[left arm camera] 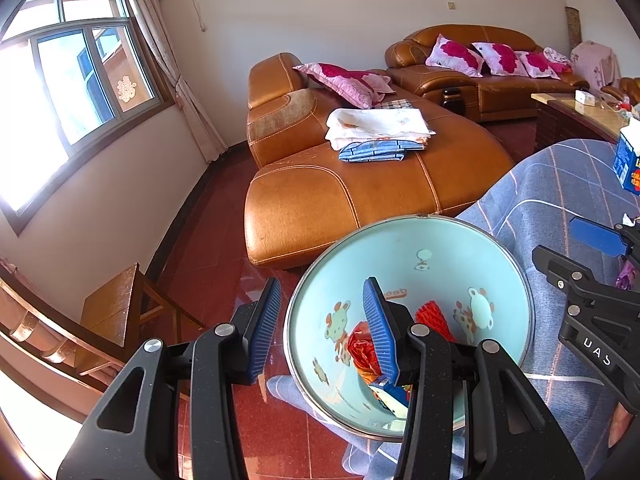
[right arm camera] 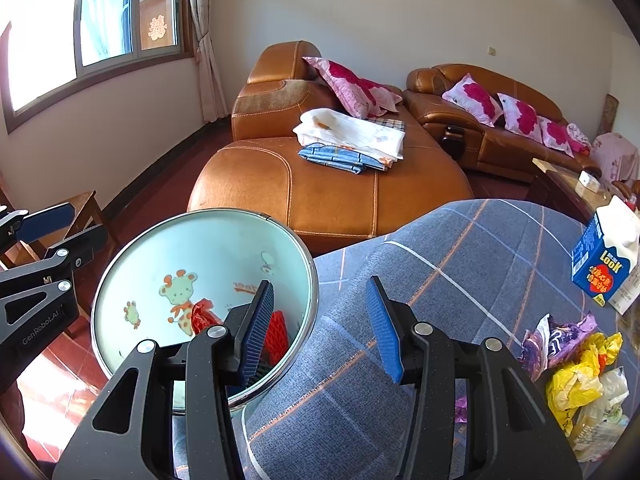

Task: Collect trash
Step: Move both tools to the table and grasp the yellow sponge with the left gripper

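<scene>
A light blue bin [left arm camera: 400,248] [right arm camera: 192,248] with cartoon giraffes and a metal rim stands beside the plaid-clothed table [right arm camera: 460,264]. Inside lie a red foam net [left arm camera: 434,318], a crumpled red-orange wrapper [left arm camera: 360,350] and a small blue-and-white carton [left arm camera: 390,394]. My left gripper [left arm camera: 322,332] is open and straddles the bin's near-left rim without pressing on it. My right gripper [right arm camera: 322,332] is open and empty, over the table edge next to the bin. On the table at right lie a blue milk carton [right arm camera: 604,264], a purple wrapper [right arm camera: 560,340], a yellow bag [right arm camera: 576,380] and clear plastic [right arm camera: 600,420].
An orange leather sofa [right arm camera: 332,196] with folded linen [right arm camera: 352,140] and pink pillows stands behind the bin. A wooden stool [left arm camera: 116,312] is at the left near the wall. A low coffee table [right arm camera: 568,184] sits at the far right. The floor is red tile.
</scene>
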A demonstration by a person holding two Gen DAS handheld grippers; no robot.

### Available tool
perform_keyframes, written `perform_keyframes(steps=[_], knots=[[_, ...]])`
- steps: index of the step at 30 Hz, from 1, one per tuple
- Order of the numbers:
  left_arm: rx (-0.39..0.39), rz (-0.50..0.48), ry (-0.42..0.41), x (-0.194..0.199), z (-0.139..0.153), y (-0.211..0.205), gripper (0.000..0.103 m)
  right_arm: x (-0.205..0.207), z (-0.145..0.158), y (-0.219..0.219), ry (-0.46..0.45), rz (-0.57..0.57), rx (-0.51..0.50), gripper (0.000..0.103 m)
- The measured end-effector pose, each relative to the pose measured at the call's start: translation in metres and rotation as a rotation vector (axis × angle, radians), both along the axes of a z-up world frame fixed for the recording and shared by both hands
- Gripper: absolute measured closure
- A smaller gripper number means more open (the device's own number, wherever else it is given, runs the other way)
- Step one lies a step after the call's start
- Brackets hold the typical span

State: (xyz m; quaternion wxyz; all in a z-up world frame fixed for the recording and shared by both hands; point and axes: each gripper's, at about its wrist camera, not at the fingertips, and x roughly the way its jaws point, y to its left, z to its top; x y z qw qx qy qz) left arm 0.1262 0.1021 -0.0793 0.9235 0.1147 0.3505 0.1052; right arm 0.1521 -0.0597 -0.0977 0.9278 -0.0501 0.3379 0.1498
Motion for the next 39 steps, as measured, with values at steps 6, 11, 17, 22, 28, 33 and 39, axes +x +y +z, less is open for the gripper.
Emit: perform_keyframes(steps=[6,11,17,22,28,33,39], knots=[[0.005,-0.018,-0.023,-0.008,0.008,-0.007,0.052,-0.007,0.006,0.0,-0.026,-0.01,-0.013,0.055],[-0.012,-0.057,-0.035,-0.017,0.014,-0.022,0.04,-0.024,0.023,-0.015,-0.036,-0.051,0.004,0.053],[-0.042,-0.171,-0.033,-0.036,0.015,-0.065,0.029,-0.071,0.039,-0.063,-0.072,-0.135,-0.041,0.046],[-0.074,-0.294,0.009,-0.054,0.004,-0.11,0.026,-0.12,0.027,-0.132,-0.035,-0.307,-0.056,0.042],[-0.111,-0.427,0.074,-0.076,-0.01,-0.162,0.021,-0.179,0.005,-0.193,0.019,-0.469,-0.029,0.039],[-0.113,-0.504,0.08,-0.097,-0.014,-0.201,0.02,-0.205,-0.002,-0.214,0.031,-0.546,-0.012,0.037],[-0.07,-0.597,0.128,-0.118,-0.031,-0.238,0.02,-0.215,-0.007,-0.226,0.025,-0.587,-0.027,0.037]])
